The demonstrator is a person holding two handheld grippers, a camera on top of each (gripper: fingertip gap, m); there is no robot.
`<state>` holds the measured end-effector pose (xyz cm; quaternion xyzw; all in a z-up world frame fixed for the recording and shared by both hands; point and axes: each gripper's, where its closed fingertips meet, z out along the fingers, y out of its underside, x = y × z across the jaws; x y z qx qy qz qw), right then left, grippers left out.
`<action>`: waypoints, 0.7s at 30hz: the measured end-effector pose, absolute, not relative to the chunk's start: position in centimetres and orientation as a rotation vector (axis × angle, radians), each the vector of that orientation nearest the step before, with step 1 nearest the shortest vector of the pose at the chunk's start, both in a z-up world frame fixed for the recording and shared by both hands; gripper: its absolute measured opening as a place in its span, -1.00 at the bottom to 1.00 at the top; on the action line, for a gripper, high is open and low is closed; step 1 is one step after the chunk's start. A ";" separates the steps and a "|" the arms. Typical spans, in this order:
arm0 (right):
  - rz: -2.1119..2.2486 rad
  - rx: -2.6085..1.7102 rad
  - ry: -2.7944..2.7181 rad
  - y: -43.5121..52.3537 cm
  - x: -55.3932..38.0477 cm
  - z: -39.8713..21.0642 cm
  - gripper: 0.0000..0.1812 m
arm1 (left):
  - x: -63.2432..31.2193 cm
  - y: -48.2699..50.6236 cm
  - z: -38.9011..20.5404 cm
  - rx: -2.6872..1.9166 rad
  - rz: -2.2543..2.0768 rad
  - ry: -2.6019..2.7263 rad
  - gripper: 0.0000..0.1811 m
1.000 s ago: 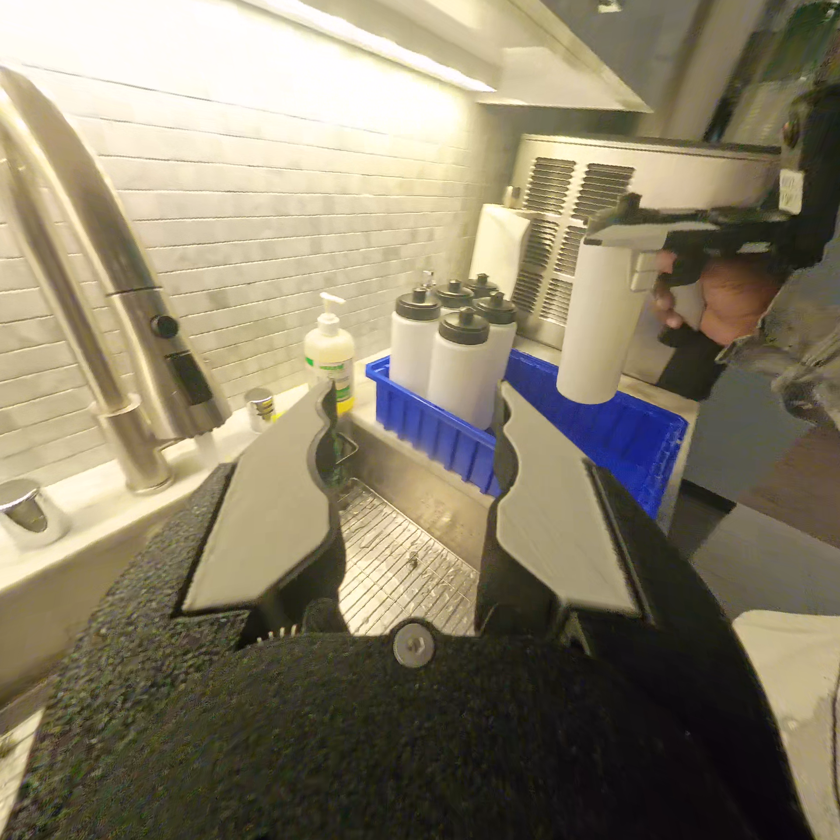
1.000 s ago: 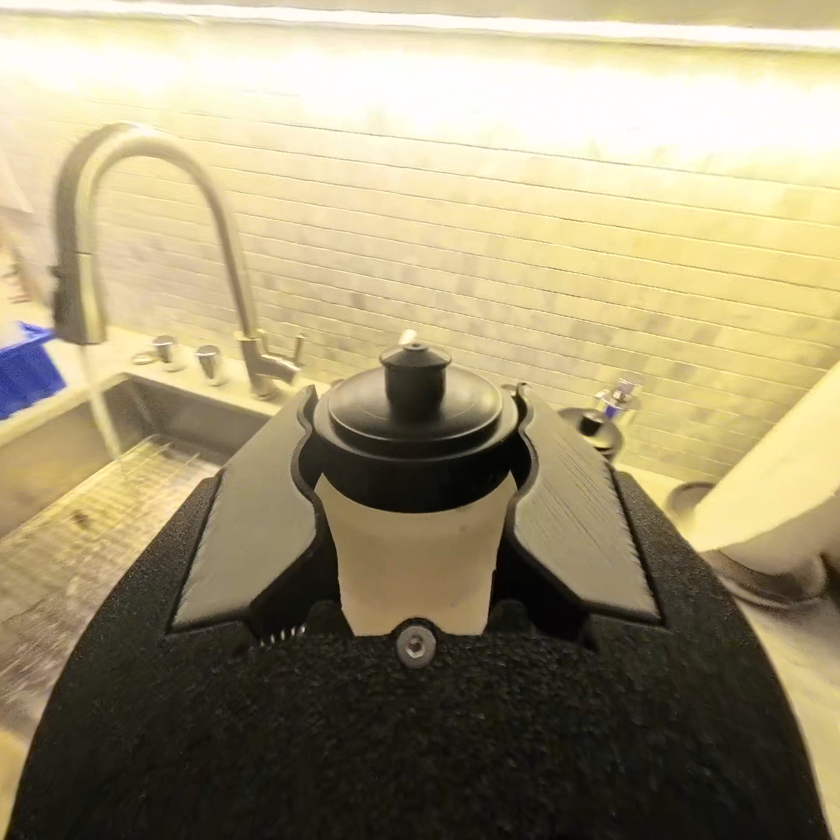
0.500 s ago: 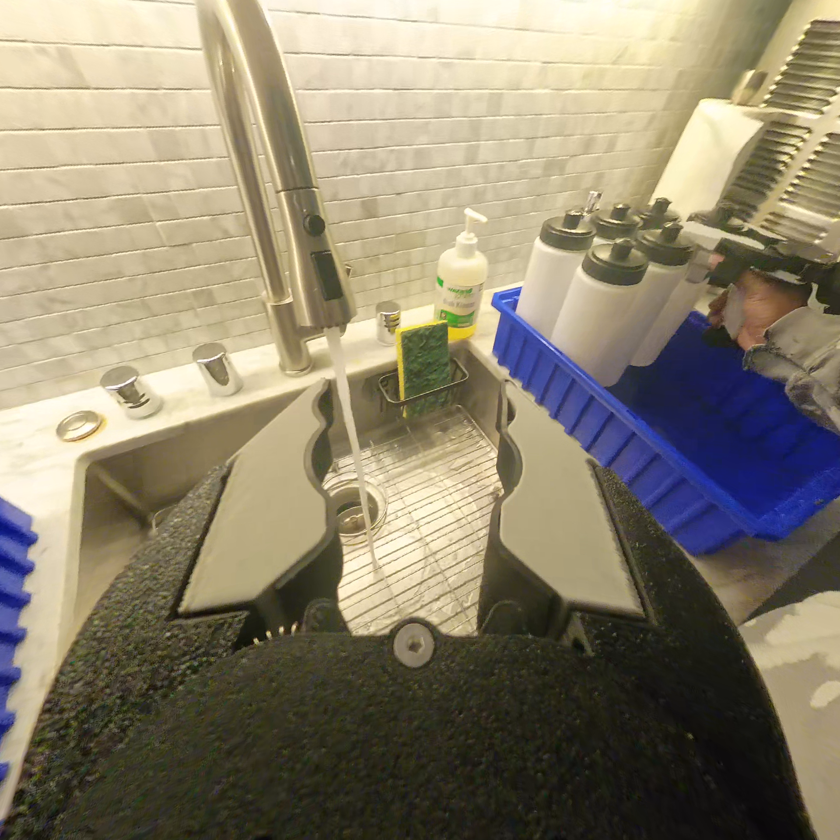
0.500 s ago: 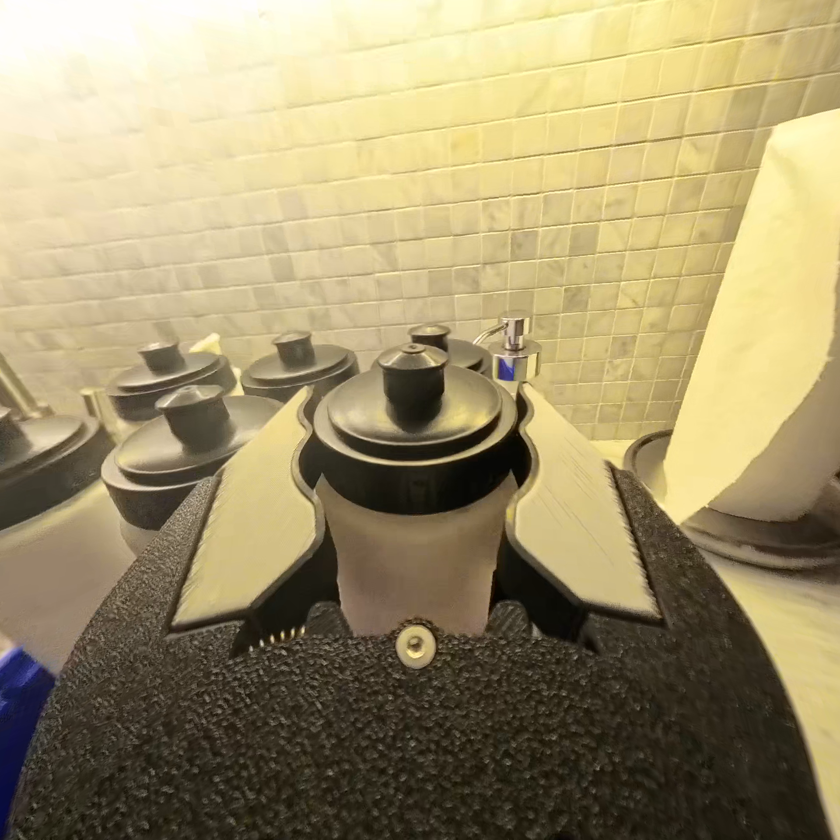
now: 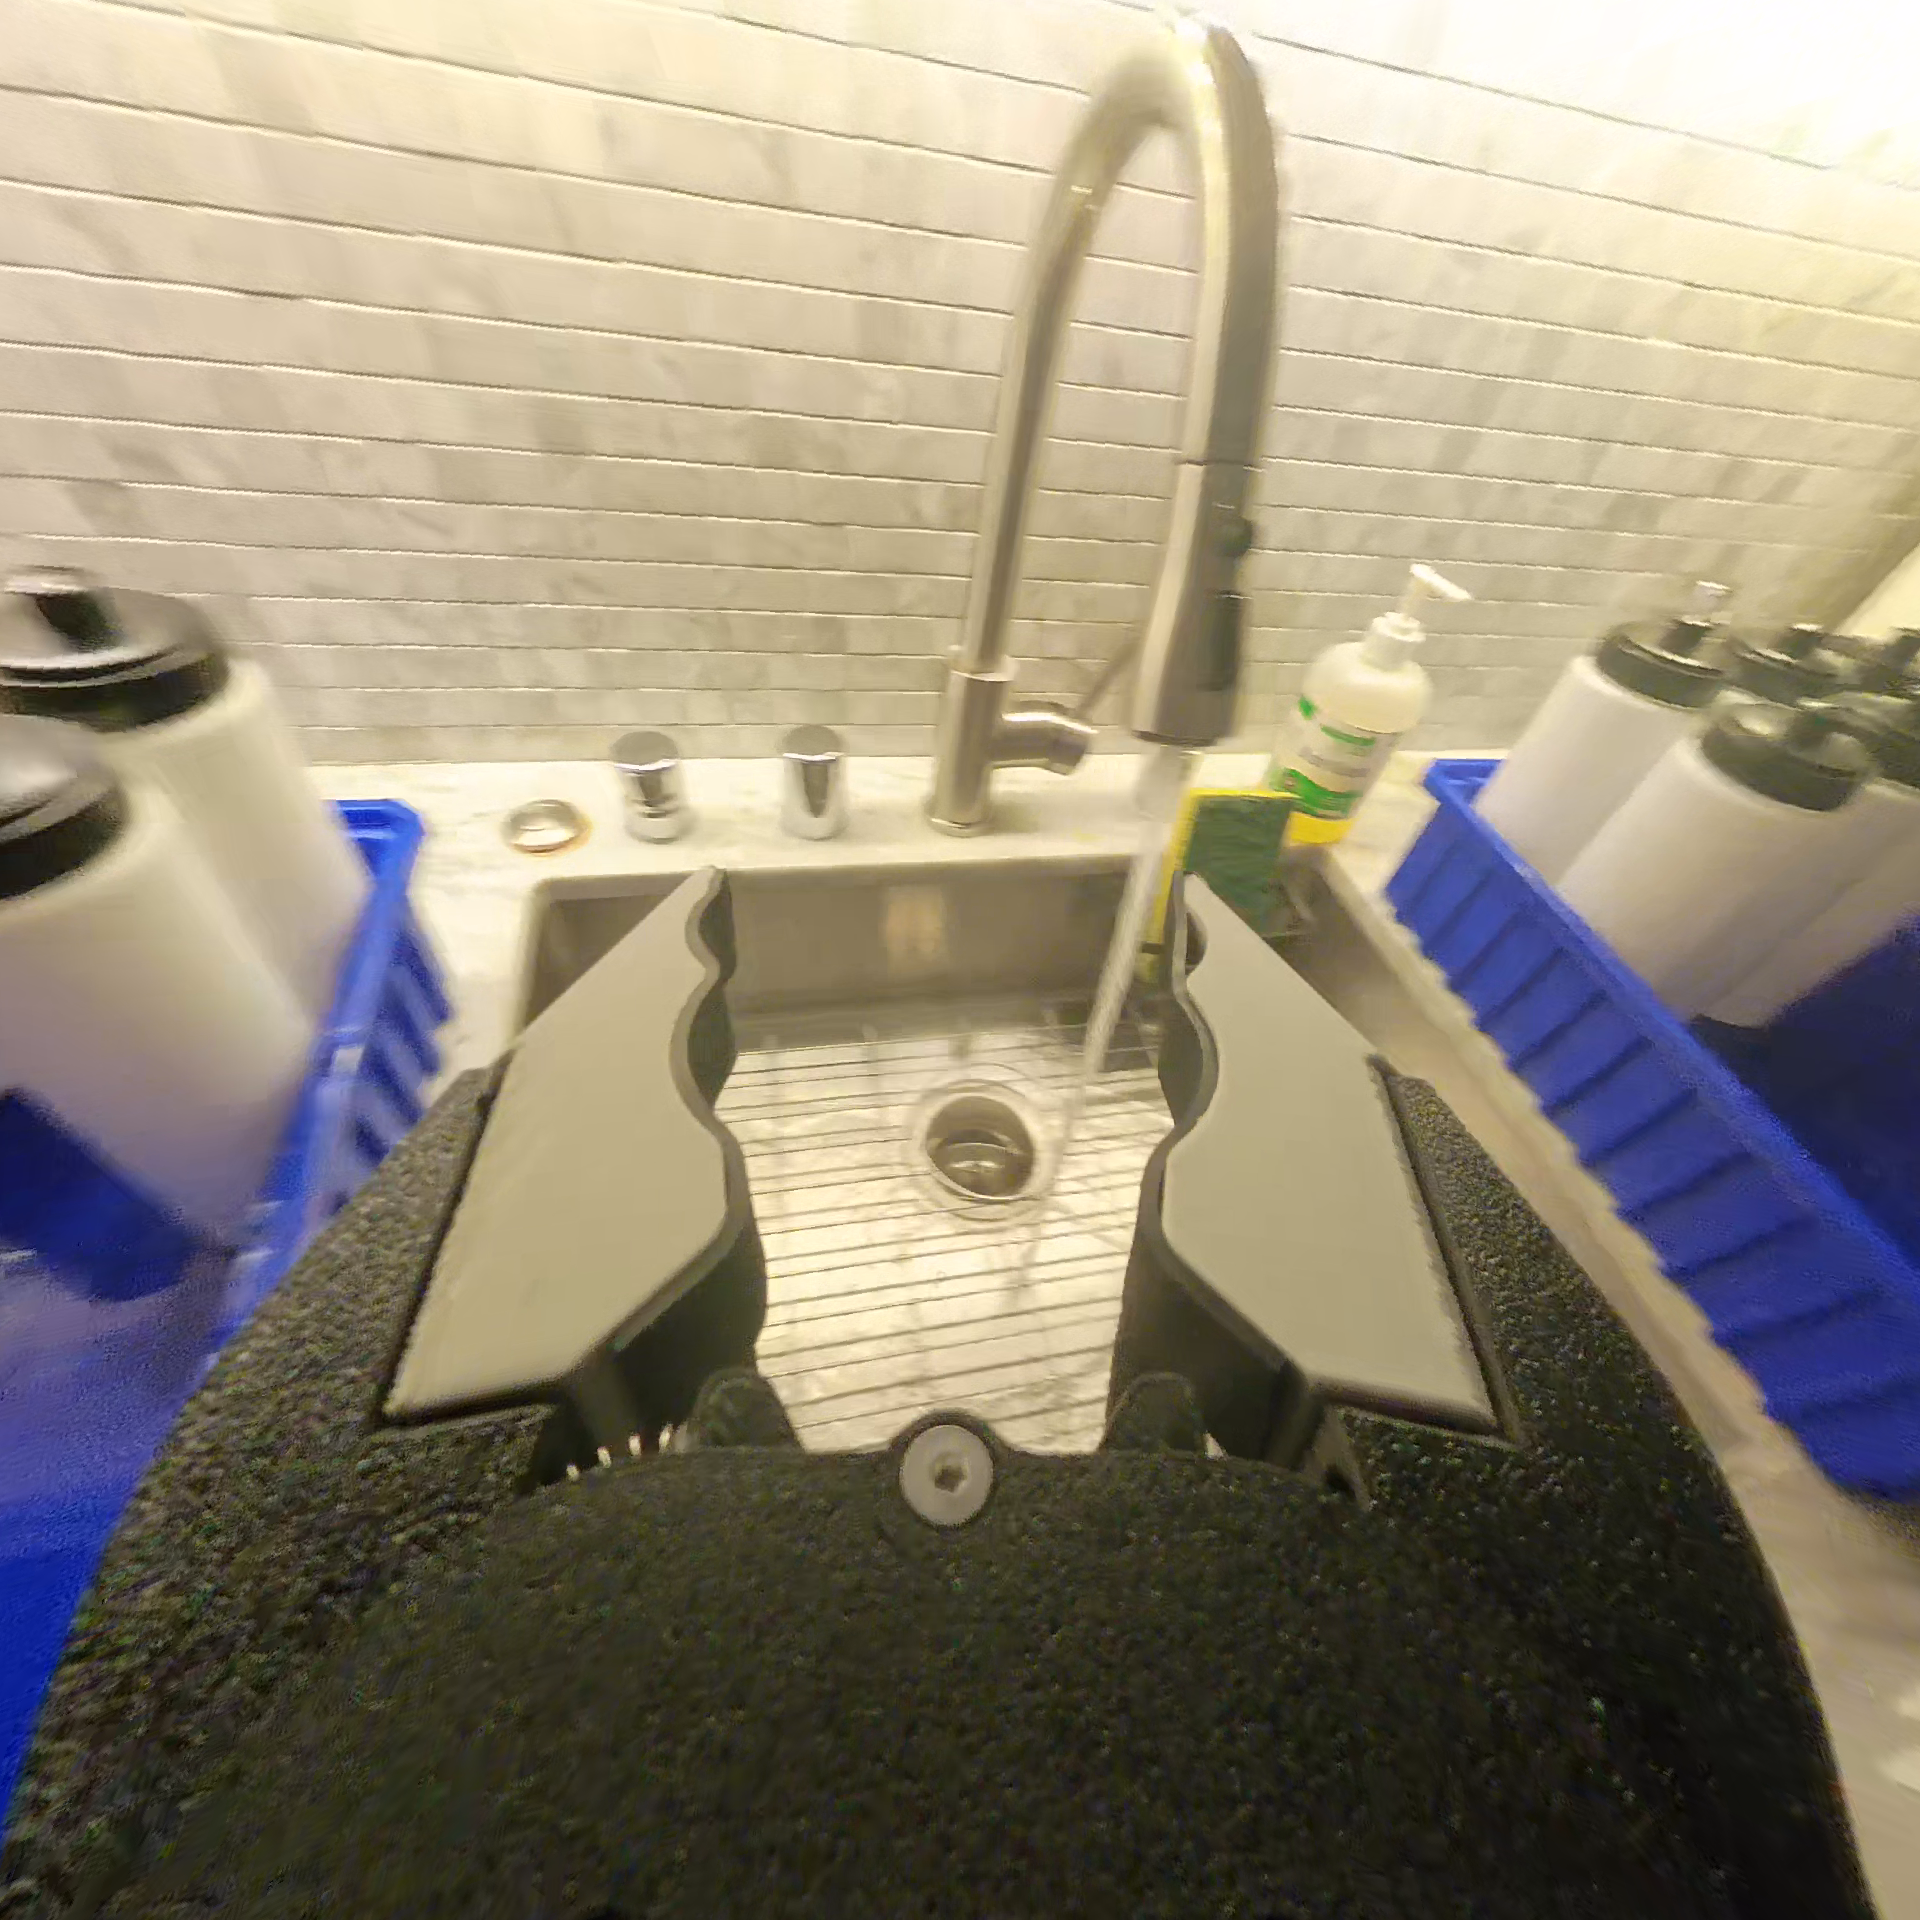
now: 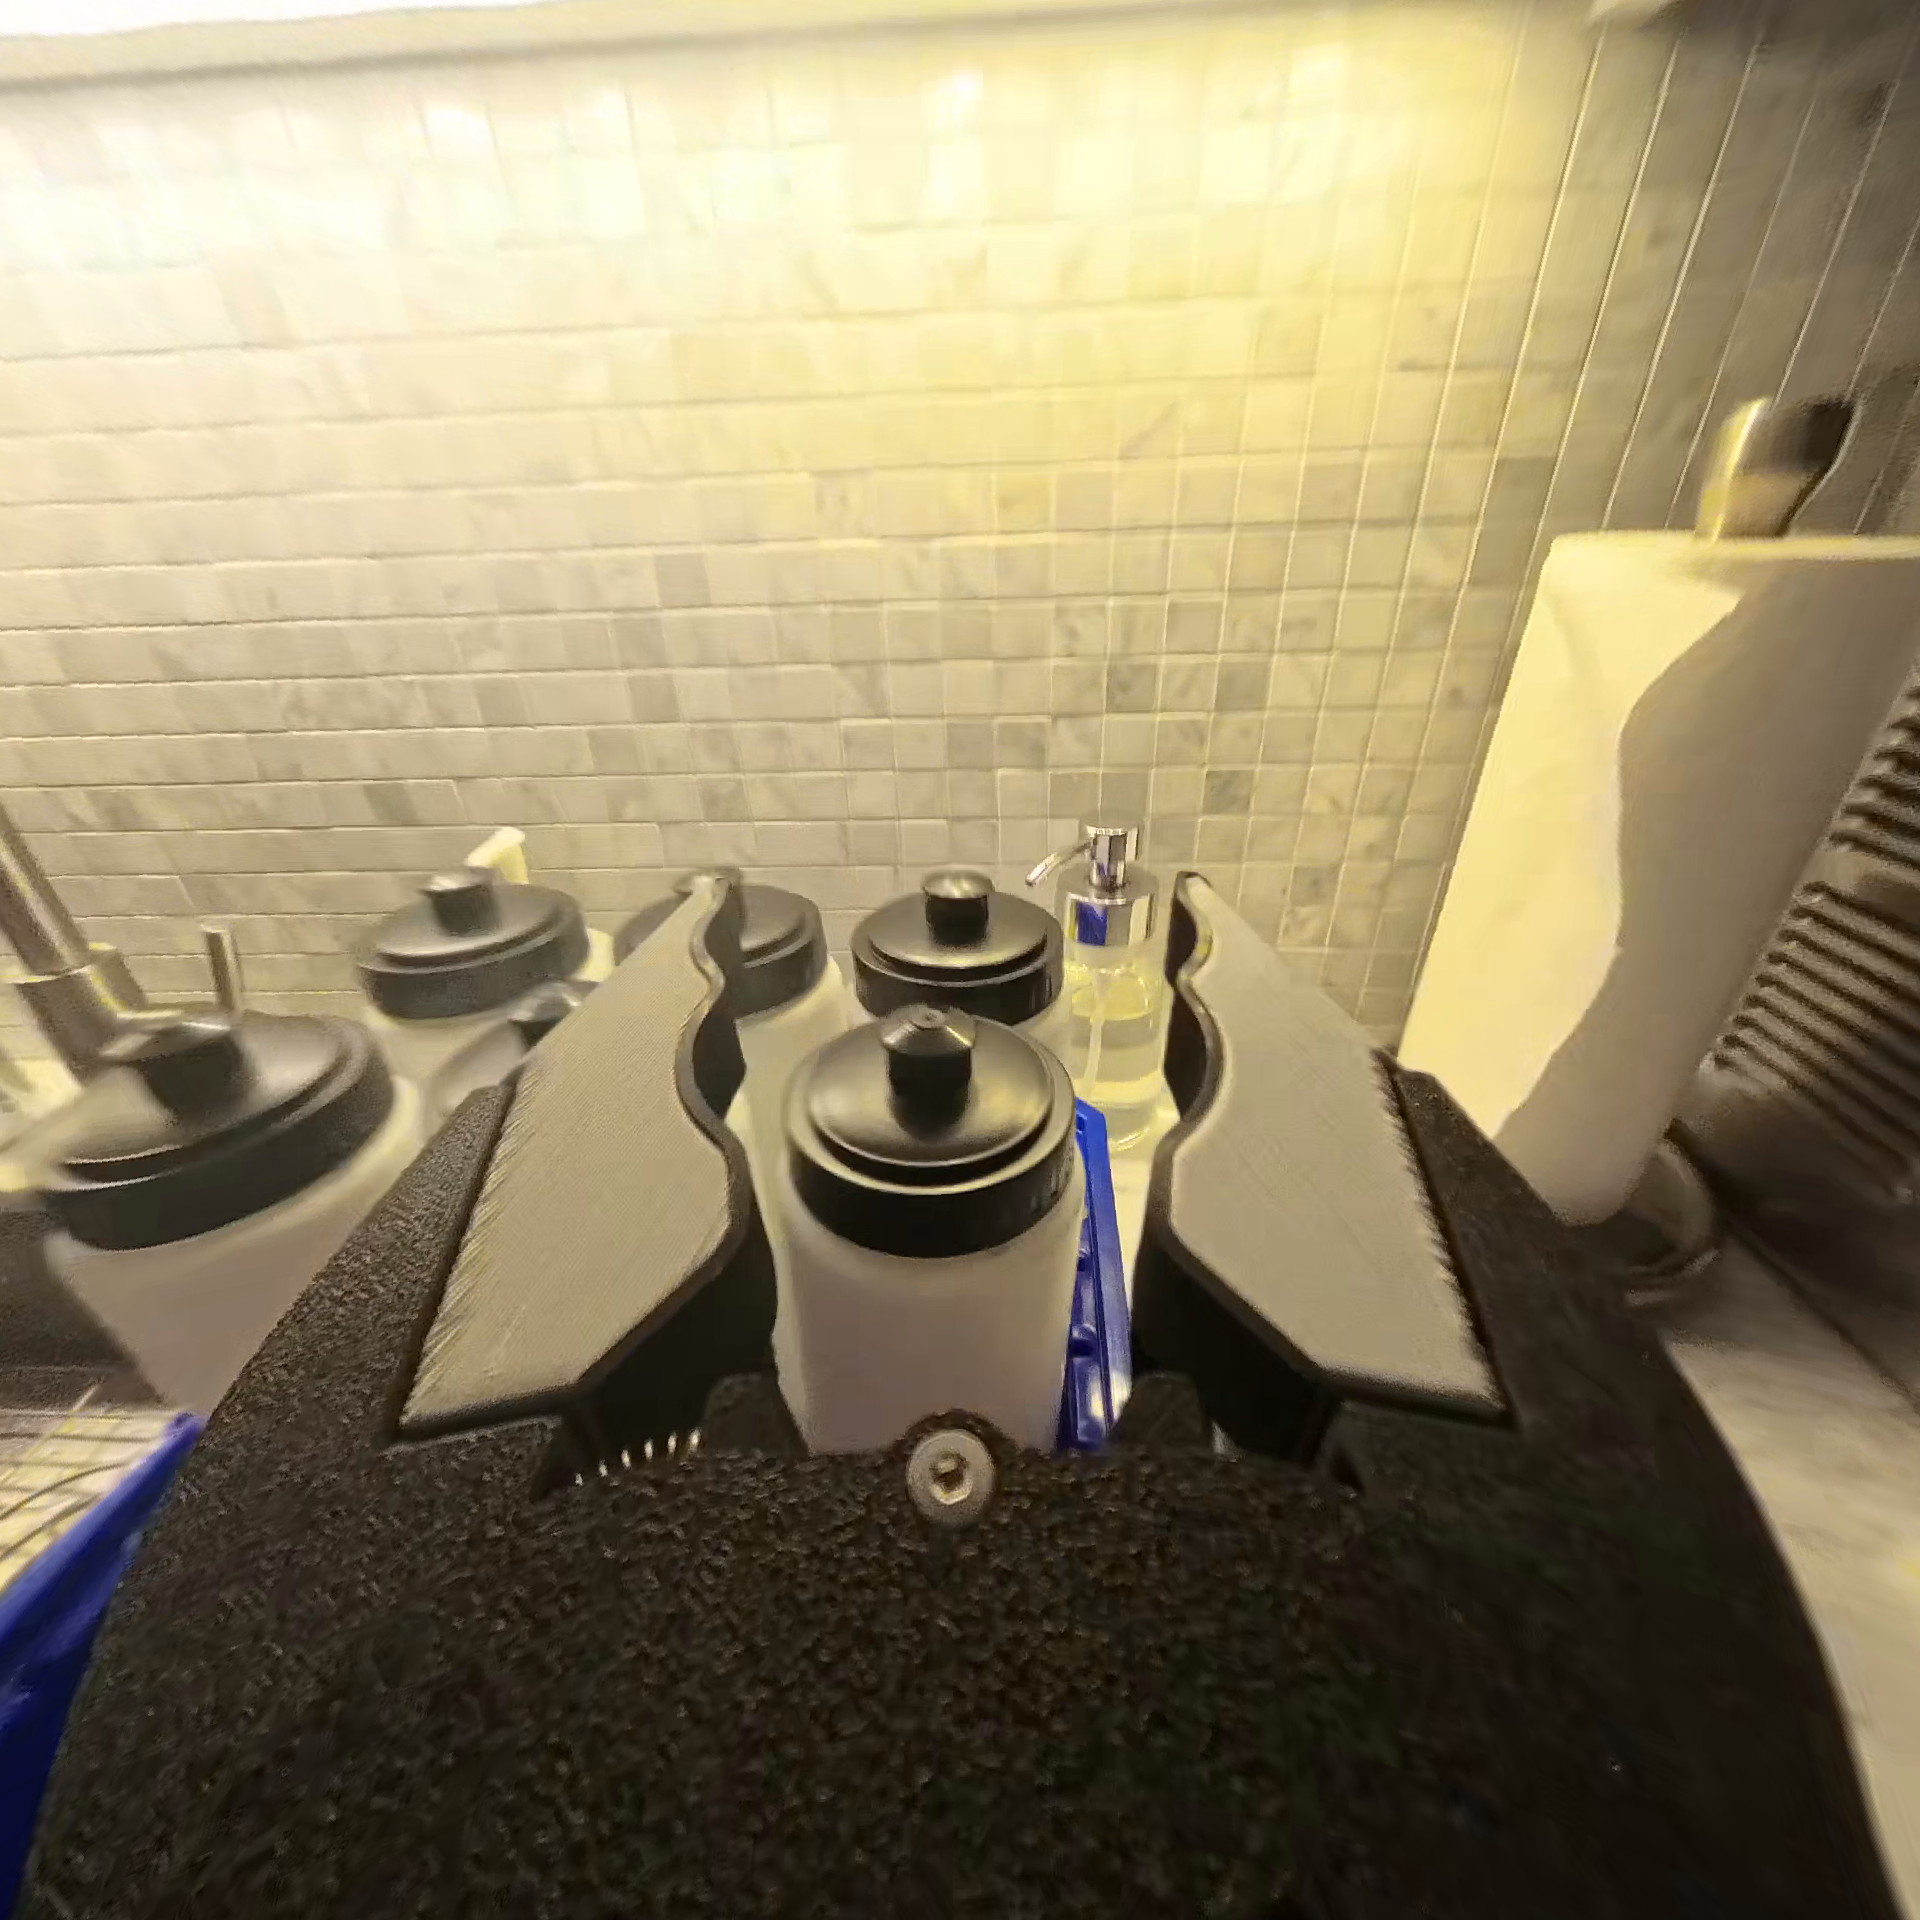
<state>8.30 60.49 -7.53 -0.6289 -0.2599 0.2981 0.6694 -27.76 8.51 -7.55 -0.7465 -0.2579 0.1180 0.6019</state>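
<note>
My right gripper is open around a white bottle with a black cap. The bottle stands upright in a blue bin, with gaps between its cap and both fingers. Several like bottles stand behind it and to the left. My left gripper is open and empty above the steel sink, over the wire grid and drain. Water runs from the faucet into the sink just inside the right finger.
A blue bin with white bottles stands left of the sink and another blue bin with bottles to the right. A soap bottle and green sponge sit behind. A paper towel roll and glass dispenser stand by the right gripper.
My right gripper brought the bottle down among the others in the bin, let go and drew back. My left gripper swung left from the right bin to face the sink squarely.
</note>
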 end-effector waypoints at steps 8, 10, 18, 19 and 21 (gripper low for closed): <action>0.695 -1.412 -0.783 47.3 6.3 -3.5 -0.20 | -43.9 -2.5 -12.0 -1.754 0.457 -0.826 -0.03; 0.707 -1.418 -0.816 43.4 4.3 -3.4 -0.21 | -47.4 -2.5 -14.7 -1.819 0.420 -0.818 0.08; 0.867 -1.414 -0.971 27.6 -7.6 -2.7 -0.25 | -53.3 2.6 -22.4 -1.999 0.263 -0.617 0.05; 0.919 -1.412 -0.995 25.4 -9.4 -2.1 -0.25 | -53.2 2.7 -22.2 -2.001 0.265 -0.575 0.01; 1.042 -1.404 -1.079 20.4 -13.3 -1.1 -0.23 | -52.0 2.5 -20.2 -1.990 0.309 -0.475 0.00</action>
